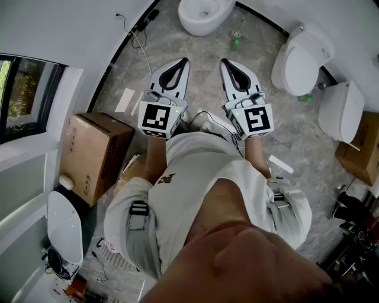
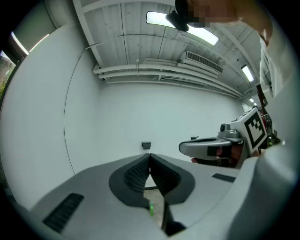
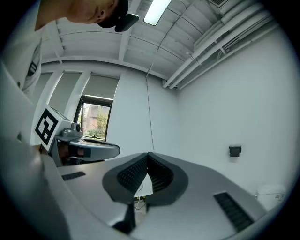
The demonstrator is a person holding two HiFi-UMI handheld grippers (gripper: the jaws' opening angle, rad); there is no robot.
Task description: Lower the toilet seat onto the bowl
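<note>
**Both tongs shut and empty, toilet well off to the right**

The person is holding the left gripper point(image 1: 183, 61) and the right gripper point(image 1: 225, 61) level and side by side in front of the waist. Each pair of jaws is sitting pressed tip to tip with nothing between them.

The toilet point(image 1: 290, 74) is standing well apart from both grippers, off to the right near the wall. It is showing as plain glossy white. Its oval seat point(image 1: 303, 61) is facing the camera, with the cistern behind it. From this angle it cannot be told whether the seat is raised or lying on the bowl.

A second white bowl point(image 1: 206, 13) is sitting further ahead. A green bottle point(image 1: 236, 40) is standing on the grey stone floor point(image 1: 198, 50) between the two.

Each gripper's cube is carrying a black-and-white square marker. The cardboard box point(image 1: 95, 155) at the left is bearing dark print too small to read. The white shirt point(image 1: 195, 171) is showing a small dark emblem, not legible.
</note>
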